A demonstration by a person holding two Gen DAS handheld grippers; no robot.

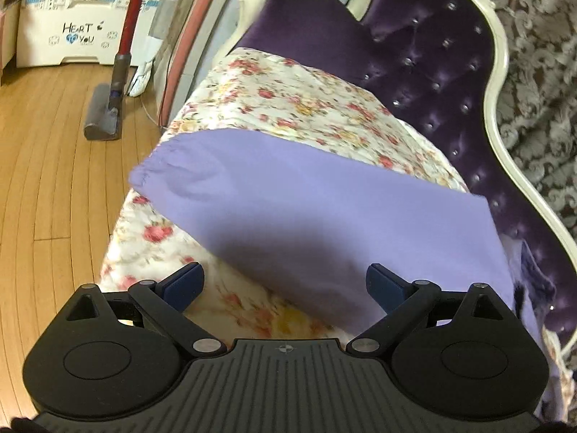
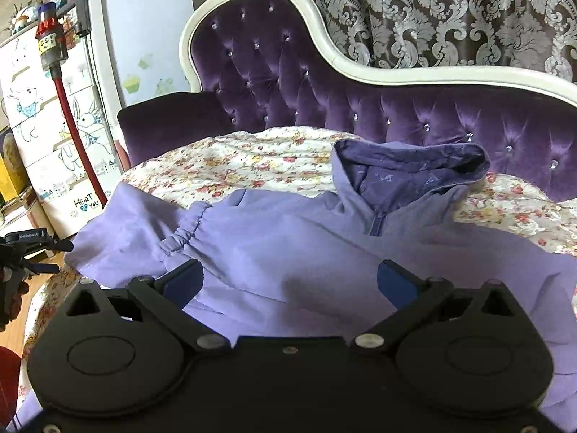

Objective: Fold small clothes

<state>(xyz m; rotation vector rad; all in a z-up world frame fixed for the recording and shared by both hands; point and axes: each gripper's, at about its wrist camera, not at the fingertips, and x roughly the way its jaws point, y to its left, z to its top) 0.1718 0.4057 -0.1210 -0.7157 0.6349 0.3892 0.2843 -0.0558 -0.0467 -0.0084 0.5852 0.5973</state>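
A small lavender hooded jacket [image 2: 288, 249] lies spread on the floral cover [image 2: 230, 166] of a purple sofa. Its hood [image 2: 407, 169] points toward the backrest, and one sleeve with an elastic cuff [image 2: 184, 231] is folded across the body. In the left wrist view the jacket [image 1: 306, 198] stretches from a gathered cuff [image 1: 151, 166] at the left to the right edge. My left gripper [image 1: 285, 285] hovers open over the jacket's near edge, holding nothing. My right gripper [image 2: 290, 283] is open above the jacket's middle, with nothing between its blue pads.
The tufted purple backrest [image 2: 396, 108] with a white frame runs behind the cover. Wooden floor [image 1: 54, 180] lies left of the sofa, with a red stick vacuum [image 1: 108, 101] and a white printed cabinet [image 1: 72, 18]. The left gripper's tool [image 2: 29, 249] shows at the right view's left edge.
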